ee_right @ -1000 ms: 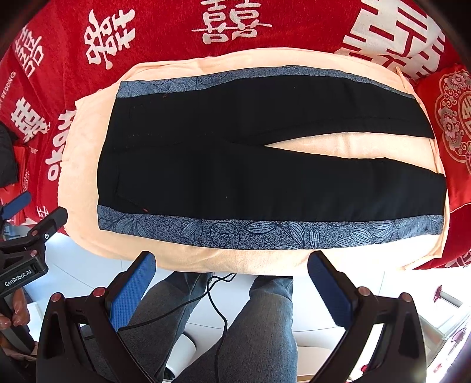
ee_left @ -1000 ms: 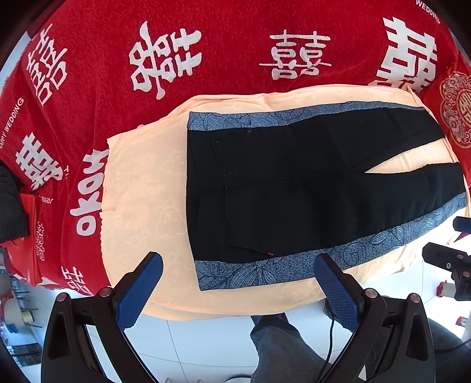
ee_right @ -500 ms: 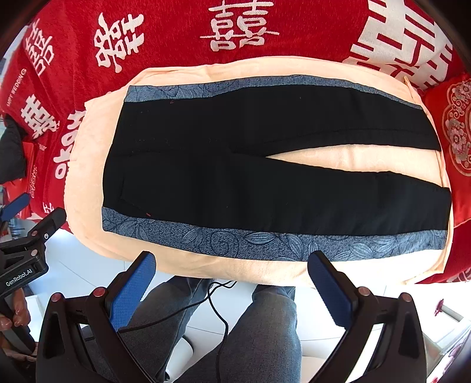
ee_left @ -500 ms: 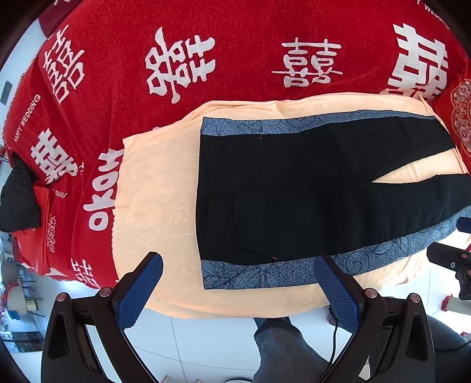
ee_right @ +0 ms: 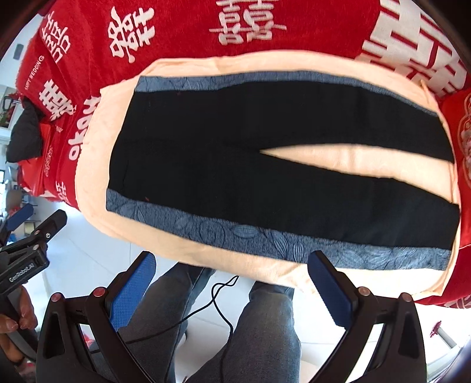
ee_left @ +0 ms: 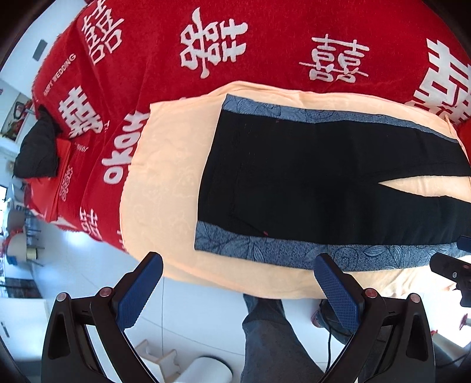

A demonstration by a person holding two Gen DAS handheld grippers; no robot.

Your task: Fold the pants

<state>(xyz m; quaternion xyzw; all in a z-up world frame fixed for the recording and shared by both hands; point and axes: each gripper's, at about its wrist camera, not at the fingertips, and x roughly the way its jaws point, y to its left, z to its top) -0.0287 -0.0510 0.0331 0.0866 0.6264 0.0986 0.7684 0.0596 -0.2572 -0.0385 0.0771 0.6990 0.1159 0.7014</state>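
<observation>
Black pants [ee_left: 318,179] [ee_right: 235,159] with blue leaf-patterned side stripes lie flat on a peach blanket [ee_left: 164,182] [ee_right: 347,153], waistband to the left, legs running right and split apart. My left gripper [ee_left: 238,266] hovers open above the near edge of the blanket, by the waist end of the near stripe. My right gripper [ee_right: 232,265] stands open too, over the near stripe at mid-leg. Neither holds anything. The left gripper also shows at the left edge of the right wrist view [ee_right: 26,224], held in a hand.
A red cover with white characters [ee_left: 235,53] [ee_right: 182,26] spreads under the blanket. A black garment [ee_left: 38,150] lies at its far left. A person's legs in grey jeans [ee_right: 259,333] and a thin cable [ee_right: 217,303] are below, over white floor tiles.
Both grippers have drifted lower and nearer the blanket's near edge, so the pants sit lower in each view. Jaws stay open; the pants have not moved.
</observation>
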